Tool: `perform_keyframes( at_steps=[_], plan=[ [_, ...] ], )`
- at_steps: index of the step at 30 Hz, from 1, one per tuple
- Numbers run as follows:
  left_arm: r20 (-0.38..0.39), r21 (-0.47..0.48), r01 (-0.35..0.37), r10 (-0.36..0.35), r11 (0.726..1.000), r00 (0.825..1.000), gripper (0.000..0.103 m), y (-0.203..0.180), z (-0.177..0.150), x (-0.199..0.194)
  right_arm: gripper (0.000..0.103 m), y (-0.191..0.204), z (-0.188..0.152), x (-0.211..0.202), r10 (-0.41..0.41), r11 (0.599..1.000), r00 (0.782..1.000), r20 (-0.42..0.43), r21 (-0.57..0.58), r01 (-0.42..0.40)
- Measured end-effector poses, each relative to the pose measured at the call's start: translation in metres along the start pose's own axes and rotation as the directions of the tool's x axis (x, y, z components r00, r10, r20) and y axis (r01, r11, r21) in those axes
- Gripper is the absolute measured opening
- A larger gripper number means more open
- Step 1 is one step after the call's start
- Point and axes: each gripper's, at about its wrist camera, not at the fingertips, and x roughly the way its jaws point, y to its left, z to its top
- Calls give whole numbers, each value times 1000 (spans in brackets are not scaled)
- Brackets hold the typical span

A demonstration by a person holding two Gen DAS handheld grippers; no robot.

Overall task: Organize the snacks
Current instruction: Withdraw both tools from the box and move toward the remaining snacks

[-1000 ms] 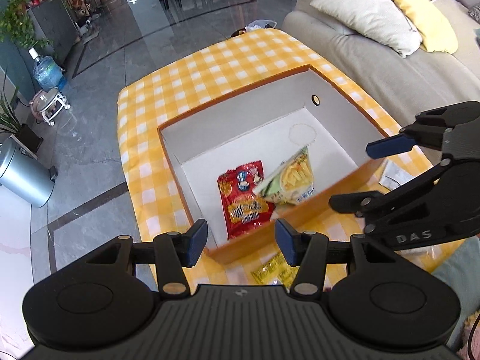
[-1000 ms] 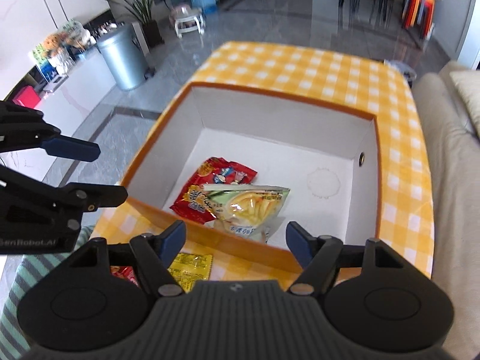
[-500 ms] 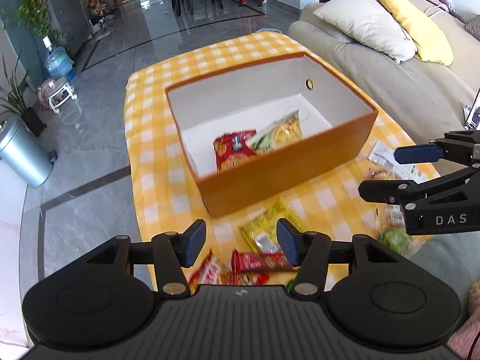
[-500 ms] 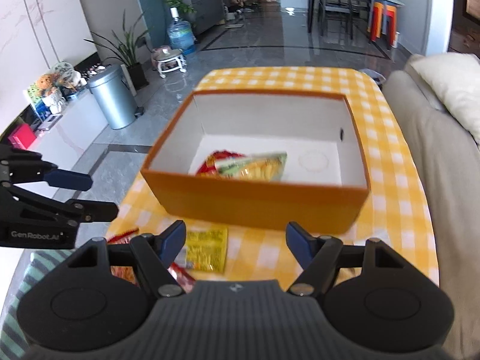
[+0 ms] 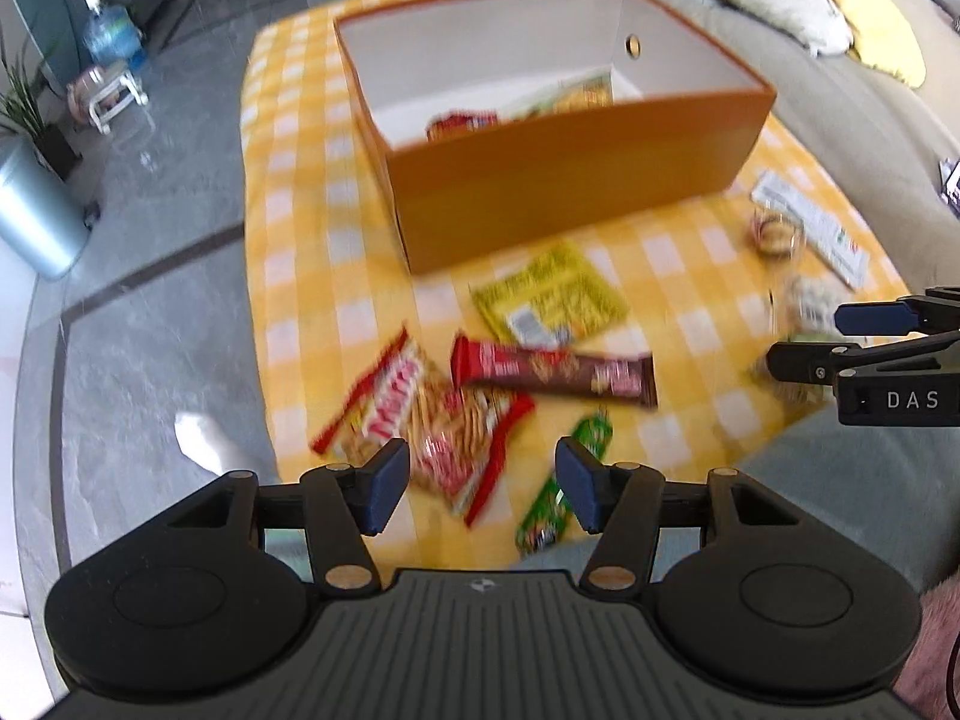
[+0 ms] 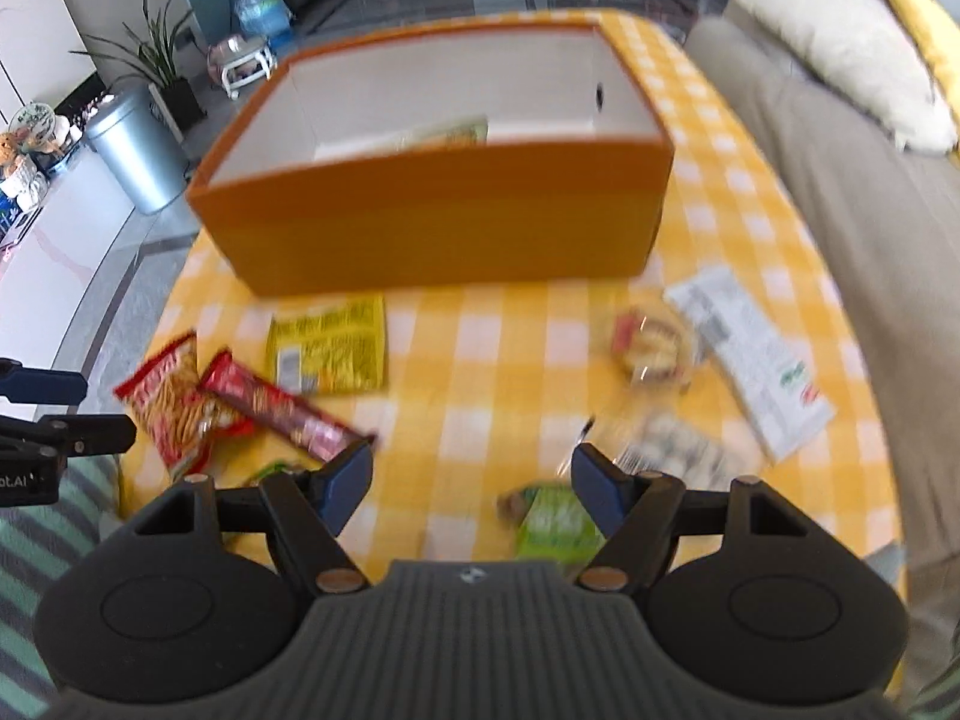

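Observation:
An orange box (image 5: 558, 180) (image 6: 438, 234) with a white inside stands on the yellow checked table and holds a red packet (image 5: 459, 123) and a yellow-green packet (image 5: 573, 96). In front of it lie a yellow packet (image 5: 549, 294) (image 6: 330, 348), a red cracker bag (image 5: 420, 414) (image 6: 171, 402), a brown-red bar (image 5: 552, 369) (image 6: 282, 414) and a green packet (image 5: 564, 492) (image 6: 555, 522). My left gripper (image 5: 483, 483) is open and empty above the cracker bag's near end. My right gripper (image 6: 471, 483) is open and empty above the table's front edge, by the green packet.
A clear-wrapped snack (image 6: 654, 348), a crinkled clear bag (image 6: 672, 450) and a white leaflet (image 6: 756, 354) lie at the right. A grey sofa (image 6: 840, 180) with cushions flanks the table's right side. A metal bin (image 6: 135, 144) stands on the floor at left.
Both grippers have pulled back from over the box toward the table's near edge and dropped lower. The loose snacks in front of the box have come into view. Both stayed open.

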Motion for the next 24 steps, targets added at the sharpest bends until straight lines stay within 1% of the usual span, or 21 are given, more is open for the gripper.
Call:
perform_keyframes(
  at_steps=[5,7,8,10,13,15,16,18,21,24],
  plan=[
    [-41,2,9,-9,1000,999,66,2,-6,11,69,7,-9,12,55,998,996,-65,-3,-55],
    [-48,17,4,-4,1000,999,70,3,-6,16,69,11,-9,16,76,997,993,-85,-1,-77],
    [-50,26,-3,5,1000,999,73,4,-4,18,69,13,-8,18,85,996,992,-94,2,-86],
    [-49,45,-25,28,999,998,74,6,-2,21,69,16,-7,20,103,995,989,-102,0,-104],
    [-46,128,-26,32,991,998,82,9,4,27,67,23,-5,23,128,991,987,-99,-17,-130],
    [-74,188,-12,27,982,997,83,11,8,34,67,29,-3,26,143,989,984,-103,-30,-147],
    [-87,201,-11,29,979,996,83,12,9,37,67,31,-2,29,146,988,983,-107,-36,-151],
    [-88,193,-2,19,981,996,83,17,11,42,66,35,0,34,143,988,983,-116,-48,-149],
    [-97,153,23,-8,988,995,83,25,14,50,65,42,4,40,158,983,980,-119,-74,-167],
    [-107,148,37,-21,988,994,84,29,17,58,62,50,9,48,164,977,979,-119,-115,-178]
  ],
)
